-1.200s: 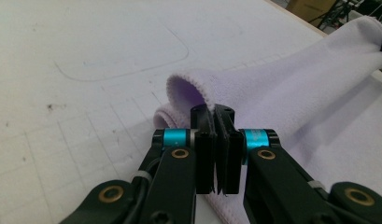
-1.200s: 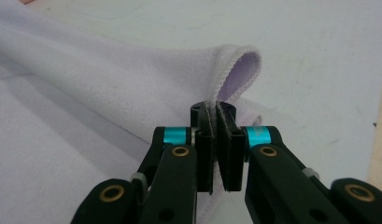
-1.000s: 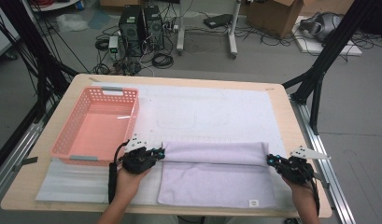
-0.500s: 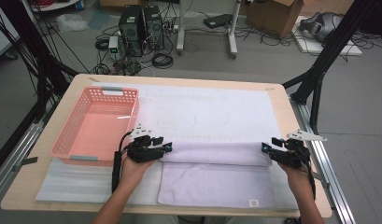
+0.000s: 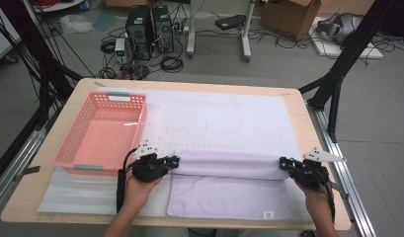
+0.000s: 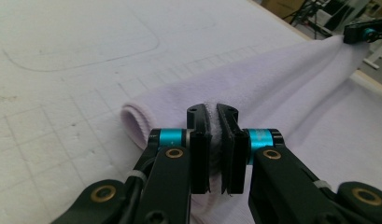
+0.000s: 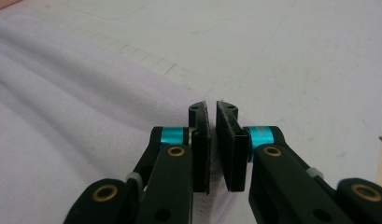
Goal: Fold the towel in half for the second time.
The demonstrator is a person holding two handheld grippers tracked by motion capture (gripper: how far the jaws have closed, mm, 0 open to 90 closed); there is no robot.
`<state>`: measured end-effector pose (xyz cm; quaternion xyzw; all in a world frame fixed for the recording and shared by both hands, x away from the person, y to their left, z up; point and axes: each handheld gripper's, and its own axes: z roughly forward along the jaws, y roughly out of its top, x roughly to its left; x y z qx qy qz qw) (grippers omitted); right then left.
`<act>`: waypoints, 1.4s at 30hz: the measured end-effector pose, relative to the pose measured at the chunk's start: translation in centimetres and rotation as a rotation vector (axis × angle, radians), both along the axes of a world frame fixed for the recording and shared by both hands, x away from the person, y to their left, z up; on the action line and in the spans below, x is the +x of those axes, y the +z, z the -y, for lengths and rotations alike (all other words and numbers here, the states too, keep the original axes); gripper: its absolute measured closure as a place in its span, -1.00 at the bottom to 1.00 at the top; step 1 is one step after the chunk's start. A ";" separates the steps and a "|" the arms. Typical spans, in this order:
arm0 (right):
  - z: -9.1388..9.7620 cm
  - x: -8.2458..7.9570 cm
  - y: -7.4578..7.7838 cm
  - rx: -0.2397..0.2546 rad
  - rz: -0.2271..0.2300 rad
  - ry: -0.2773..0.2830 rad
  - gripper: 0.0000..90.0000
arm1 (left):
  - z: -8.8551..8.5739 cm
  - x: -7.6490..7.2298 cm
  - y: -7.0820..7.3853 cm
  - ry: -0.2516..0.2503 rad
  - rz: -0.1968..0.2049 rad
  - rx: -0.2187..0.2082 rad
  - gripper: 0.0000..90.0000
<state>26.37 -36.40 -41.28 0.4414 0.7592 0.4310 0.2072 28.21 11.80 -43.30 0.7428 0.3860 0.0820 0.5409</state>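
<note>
Because the lilac towel [image 5: 229, 185] is being rolled or folded up from its far edge, each gripper has taken one end of the thick fold that runs across it: the left gripper [image 5: 174, 162] holds the left end, the right gripper [image 5: 283, 163] the right end, so the cloth can be carried evenly without skewing. In the left gripper view the fingers [image 6: 200, 140] have just been closing and now pinch a wad of the towel's rolled edge between them; in the right gripper view the fingers [image 7: 201, 140] have likewise just closed and nip a thin layer of cloth at the fold. The towel lies on the near half of the table [image 5: 81, 86], its flat part toward the person, with a small label [image 5: 268, 214] at the near right corner. Holding both ends level seems meant to keep the fold straight for the next turn. A white mat [image 5: 214, 116] with faint drawn outlines covers the wooden top, and an empty pink basket [image 5: 66, 148] sits to the left, just beside the left gripper, probably to receive the towel. Beyond the table, on a grey floor, stand computer towers [image 5: 150, 24], tangled cables [image 5: 170, 61], cardboard boxes [image 5: 288, 12] and black frame legs [image 5: 347, 54].
</note>
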 end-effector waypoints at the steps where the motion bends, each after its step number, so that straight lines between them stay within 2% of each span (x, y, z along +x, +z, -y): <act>1: 0.0 -0.7 0.0 -0.005 0.010 0.007 0.86 | -0.1 -0.4 0.1 -0.007 0.008 -0.007 0.86; 3: 0.1 -1.9 -0.1 -0.012 0.018 0.011 0.86 | -0.2 -1.1 0.3 -0.025 0.023 -0.010 0.86; 6: 0.3 -3.5 -0.3 -0.003 0.021 0.014 0.86 | -0.4 -2.2 0.3 -0.038 0.041 -0.038 0.85; 13: 0.3 -5.7 -0.4 0.001 0.026 0.016 0.86 | -0.5 -4.0 0.1 -0.048 0.051 -0.025 0.85; 26: -0.1 -9.9 -0.4 0.002 0.027 0.011 0.86 | -1.0 -8.0 -0.6 -0.089 0.041 0.000 0.82; 27: -0.1 -10.2 -0.5 -0.007 0.021 0.014 0.85 | -1.0 -8.1 -0.7 -0.092 0.036 -0.003 0.77; 30: 0.0 -10.8 -0.9 -0.023 -0.007 0.019 0.72 | -1.3 -8.2 -0.7 -0.079 0.020 -0.030 0.40; 33: 0.8 -11.4 -0.6 -0.004 0.008 -0.025 0.41 | -1.6 -8.3 -0.3 -0.051 0.048 -0.062 0.19; 37: 1.6 -11.5 0.1 0.045 0.057 -0.075 0.34 | -2.1 -8.1 0.2 -0.036 0.090 -0.086 0.13; 42: 0.8 -10.3 -0.6 0.008 0.037 -0.054 0.34 | -2.4 -7.7 0.2 -0.006 0.094 -0.078 0.10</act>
